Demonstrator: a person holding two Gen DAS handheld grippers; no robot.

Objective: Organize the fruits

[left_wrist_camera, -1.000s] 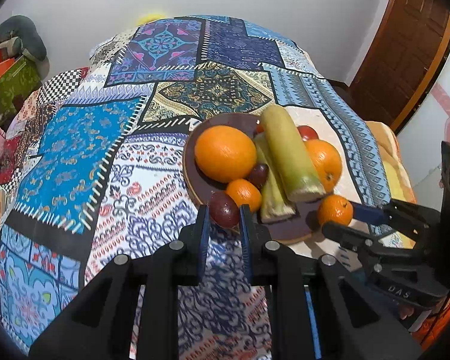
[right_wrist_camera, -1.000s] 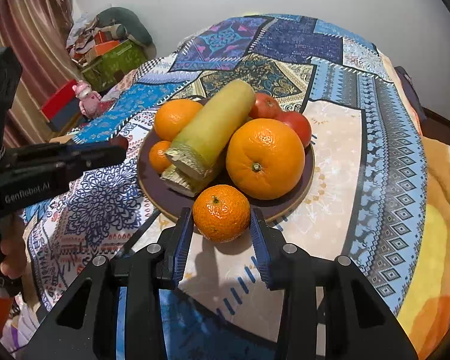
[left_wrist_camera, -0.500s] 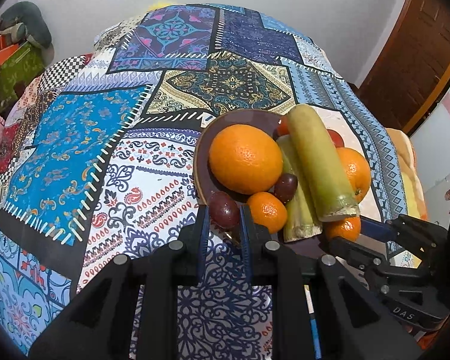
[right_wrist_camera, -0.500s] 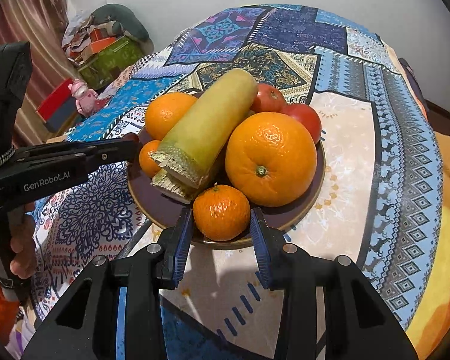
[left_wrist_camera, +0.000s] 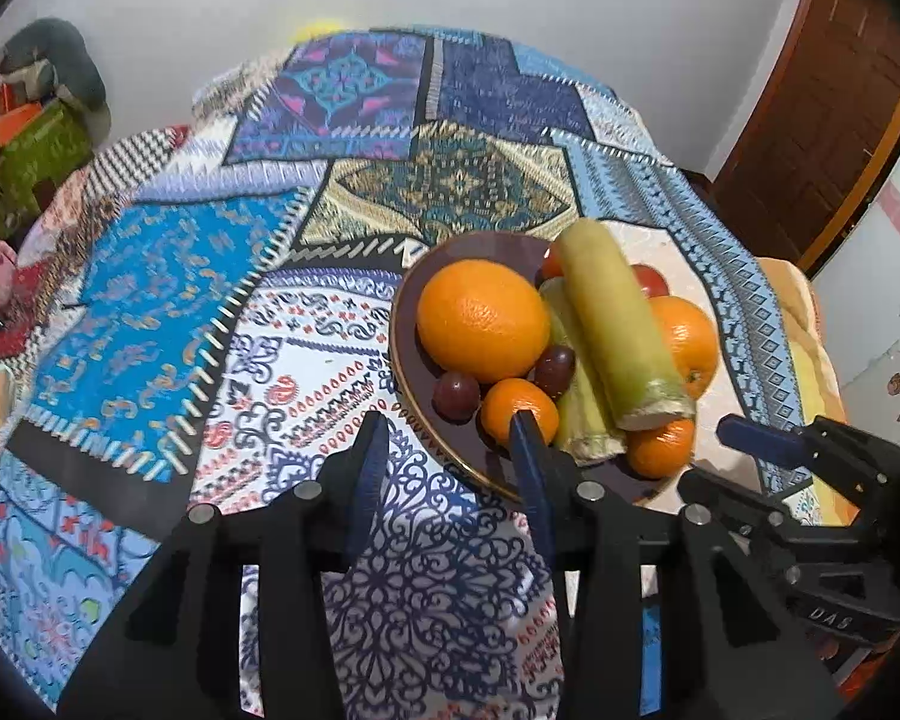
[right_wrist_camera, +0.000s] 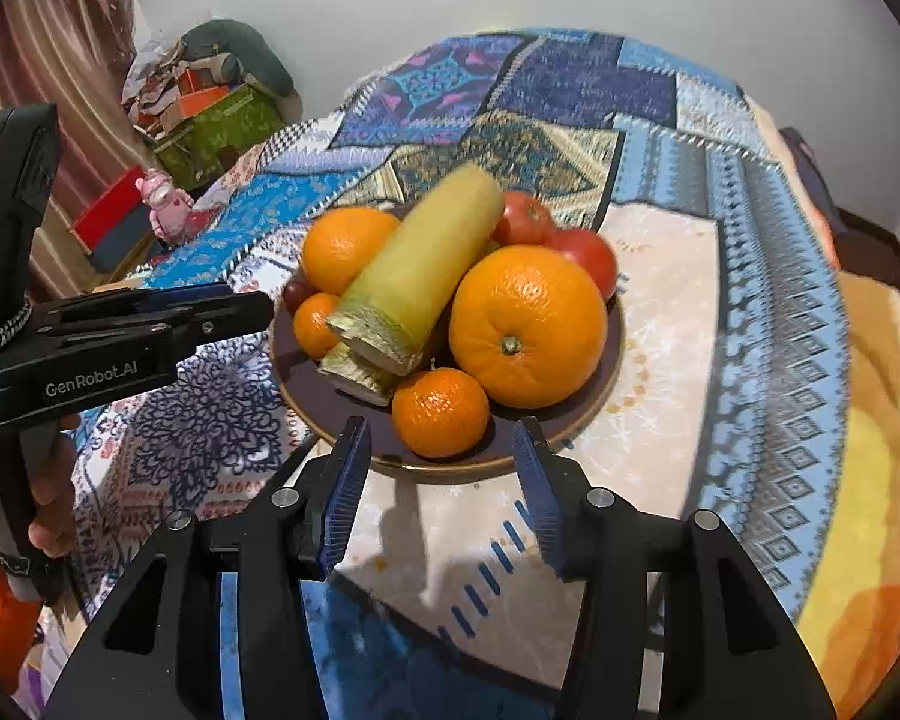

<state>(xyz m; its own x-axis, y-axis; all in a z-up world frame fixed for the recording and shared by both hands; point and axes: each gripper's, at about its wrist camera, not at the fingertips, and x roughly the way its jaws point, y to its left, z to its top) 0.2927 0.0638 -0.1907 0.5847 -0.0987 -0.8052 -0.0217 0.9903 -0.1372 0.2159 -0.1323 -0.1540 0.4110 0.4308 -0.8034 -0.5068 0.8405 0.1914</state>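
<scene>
Where both claws gripped fruit a moment ago, the left gripper (left_wrist_camera: pixel 450 438) and right gripper (right_wrist_camera: pixel 441 456) now gape empty; grape (left_wrist_camera: pixel 456 395) and mandarin (right_wrist_camera: pixel 440 412) lie on the brown plate (right_wrist_camera: pixel 330 396), atop a patchwork cloth (left_wrist_camera: pixel 138 312).

Piled plate (right_wrist_camera: pixel 615 354) crowded; quilt (left_wrist_camera: pixel 150 300) leftward lies bare.

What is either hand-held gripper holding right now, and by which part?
Nothing. The left hand-held gripper is open near the grape, and the right hand-held gripper is open around the small mandarin on the plate, its pads clear of it.
</scene>
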